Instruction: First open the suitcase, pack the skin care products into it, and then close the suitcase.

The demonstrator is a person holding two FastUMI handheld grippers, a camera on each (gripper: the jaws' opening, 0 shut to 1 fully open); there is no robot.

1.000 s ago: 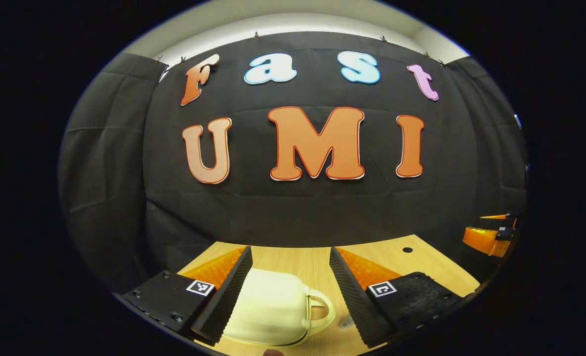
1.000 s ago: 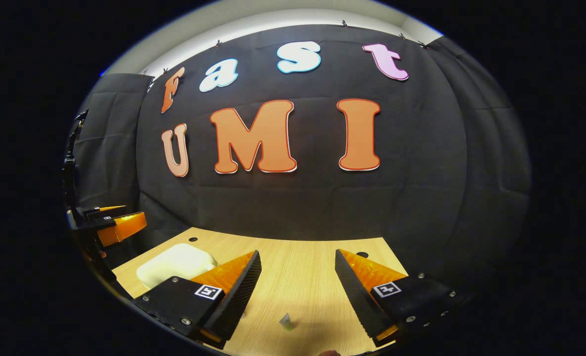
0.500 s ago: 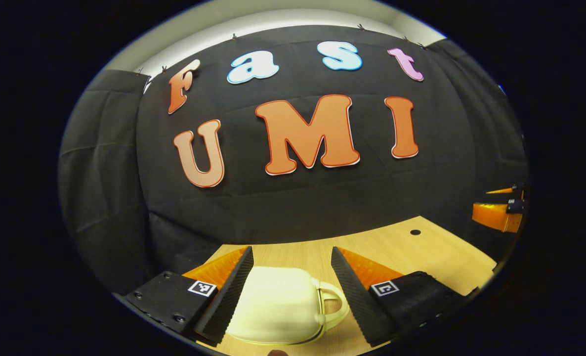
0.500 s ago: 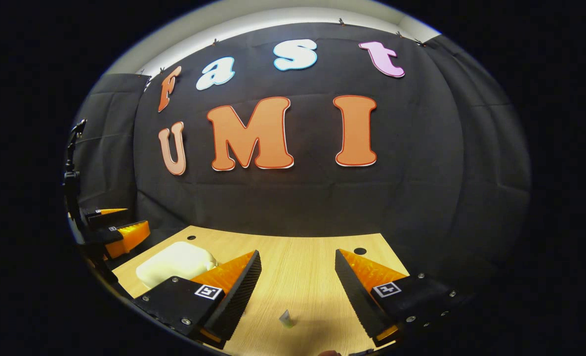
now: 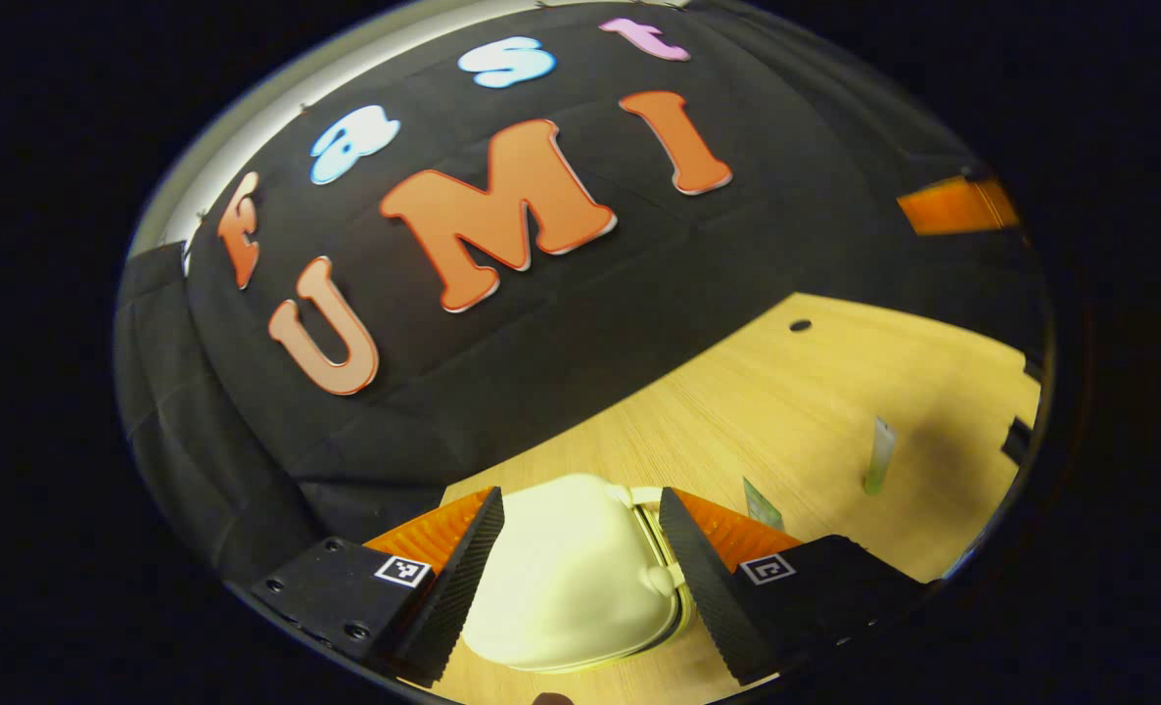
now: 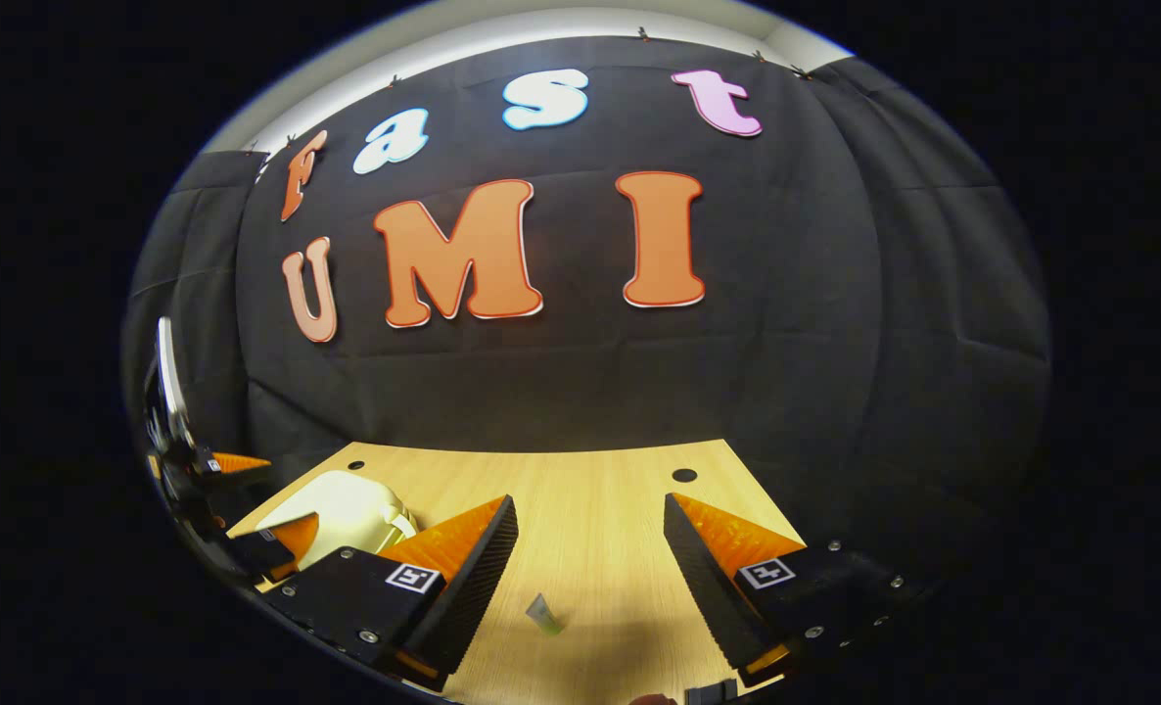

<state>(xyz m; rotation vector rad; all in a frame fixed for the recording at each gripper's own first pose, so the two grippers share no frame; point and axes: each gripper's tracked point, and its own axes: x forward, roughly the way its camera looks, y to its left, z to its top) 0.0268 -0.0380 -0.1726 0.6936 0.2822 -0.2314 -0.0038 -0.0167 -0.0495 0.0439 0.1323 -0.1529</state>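
— On the wooden table (image 5: 835, 392), what sits between the left gripper's (image 5: 580, 548) fingers?
— A small cream suitcase (image 5: 571, 578), lying flat and closed, its handle toward the right-hand finger. The jaws are spread wide around it. The left-hand finger looks to be right at the case's edge; whether either finger actually presses on it I cannot tell.
— Where are the skin care products?
— In the left gripper view, one small tube (image 5: 877, 455) stands upright well off to the right of the case, and another pale packet (image 5: 763, 504) pokes up just behind the right-hand finger.
— And the right gripper (image 6: 590, 558)?
— It hangs over bare table with its jaws wide apart and nothing between them. A small tube (image 6: 542, 615) stands on the wood low down between its fingers, touching neither.
— Does that view catch the case too?
— Yes, the suitcase (image 6: 341, 514) lies at the far left, with the left gripper (image 6: 257, 509) set around it
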